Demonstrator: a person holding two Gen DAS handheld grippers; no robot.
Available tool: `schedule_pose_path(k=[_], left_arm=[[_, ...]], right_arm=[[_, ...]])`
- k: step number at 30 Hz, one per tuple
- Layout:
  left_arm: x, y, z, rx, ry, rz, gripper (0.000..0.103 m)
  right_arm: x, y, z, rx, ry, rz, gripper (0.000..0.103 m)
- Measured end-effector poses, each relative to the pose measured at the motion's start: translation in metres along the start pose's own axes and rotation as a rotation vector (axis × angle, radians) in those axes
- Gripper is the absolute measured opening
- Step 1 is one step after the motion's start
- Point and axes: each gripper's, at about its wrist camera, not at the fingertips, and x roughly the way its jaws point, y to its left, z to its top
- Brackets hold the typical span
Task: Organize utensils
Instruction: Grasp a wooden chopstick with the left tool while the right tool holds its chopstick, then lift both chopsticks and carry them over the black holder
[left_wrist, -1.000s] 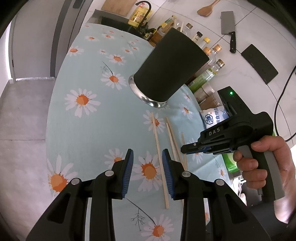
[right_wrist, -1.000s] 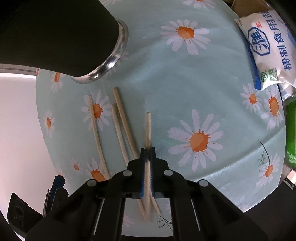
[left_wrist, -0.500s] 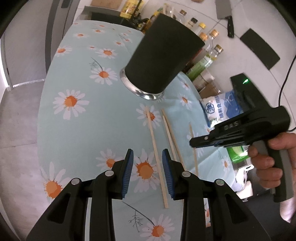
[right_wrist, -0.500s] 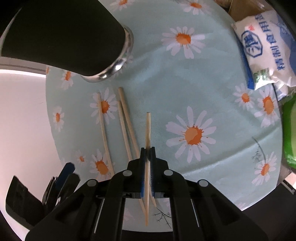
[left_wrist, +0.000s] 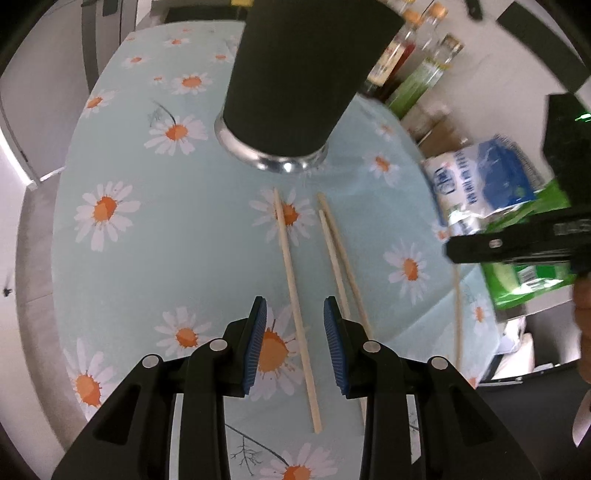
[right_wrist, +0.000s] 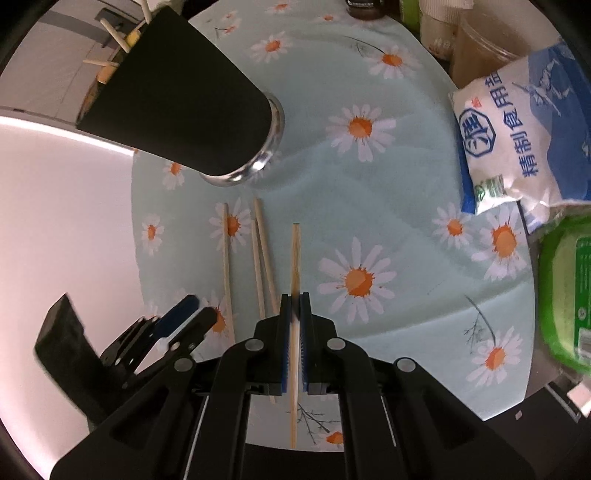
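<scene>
A black utensil cup (left_wrist: 306, 74) with a chrome base stands on the daisy tablecloth; it also shows in the right wrist view (right_wrist: 184, 99), with several sticks poking from its top. Three wooden chopsticks lie on the cloth: one (left_wrist: 293, 291) between my left fingers' line, a pair (left_wrist: 338, 254) just right of it. My left gripper (left_wrist: 294, 347) is open above the single chopstick. My right gripper (right_wrist: 294, 332) is shut on a fourth chopstick (right_wrist: 294, 258) and holds it above the cloth; it shows at the right of the left wrist view (left_wrist: 458, 310).
A white-and-blue salt bag (right_wrist: 517, 133) and a green packet (right_wrist: 565, 295) lie at the table's right edge. Bottles (left_wrist: 424, 70) stand behind the cup. The table's near edge drops off below both grippers.
The right gripper has lifted its chopstick up and rightward off the cloth. The left gripper has moved forward over the single chopstick, closer to the cup.
</scene>
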Motion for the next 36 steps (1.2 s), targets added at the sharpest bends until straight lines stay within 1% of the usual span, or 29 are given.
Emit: schedule_pose_path(k=[4, 8, 9, 13, 17, 18, 20, 22, 25, 31, 34, 36], left_arm=[[0.008, -0.002, 0.009, -0.045, 0.043, 0.040, 0.031], [0.022, -0.008, 0.016, -0.045, 0.100, 0.083, 0.031], [0.025, -0.010, 0.017, -0.039, 0.112, 0.097, 0.031], [0.031, -0.019, 0.023, -0.030, 0.144, 0.156, 0.029], [0.036, -0.026, 0.028, -0.019, 0.171, 0.201, 0.029], [0.037, -0.028, 0.029, -0.018, 0.176, 0.209, 0.028], [0.039, -0.029, 0.031, -0.017, 0.188, 0.228, 0.021], [0.040, -0.028, 0.033, -0.031, 0.193, 0.232, 0.011], [0.041, -0.026, 0.035, -0.049, 0.194, 0.236, 0.004], [0.043, -0.023, 0.042, -0.072, 0.186, 0.244, 0.004], [0.045, -0.022, 0.047, -0.093, 0.178, 0.227, 0.004], [0.041, -0.020, 0.042, -0.099, 0.172, 0.221, 0.004]], right_arm=[[-0.012, -0.009, 0.003, -0.039, -0.001, 0.046, 0.006], [-0.021, -0.017, 0.006, -0.056, 0.005, 0.088, 0.006], [-0.018, -0.015, 0.004, -0.058, 0.006, 0.099, 0.006], [-0.021, -0.025, 0.006, -0.072, 0.009, 0.138, 0.006], [-0.026, -0.031, 0.007, -0.089, 0.013, 0.158, 0.006], [-0.028, -0.033, 0.007, -0.093, 0.017, 0.164, 0.006], [-0.029, -0.035, 0.008, -0.102, 0.023, 0.171, 0.006], [-0.031, -0.035, 0.008, -0.116, 0.026, 0.177, 0.006], [-0.031, -0.037, 0.010, -0.129, 0.029, 0.181, 0.006], [-0.031, -0.038, 0.011, -0.153, 0.044, 0.187, 0.006], [-0.031, -0.035, 0.013, -0.173, 0.046, 0.192, 0.006], [-0.030, -0.034, 0.014, -0.183, 0.045, 0.188, 0.006]])
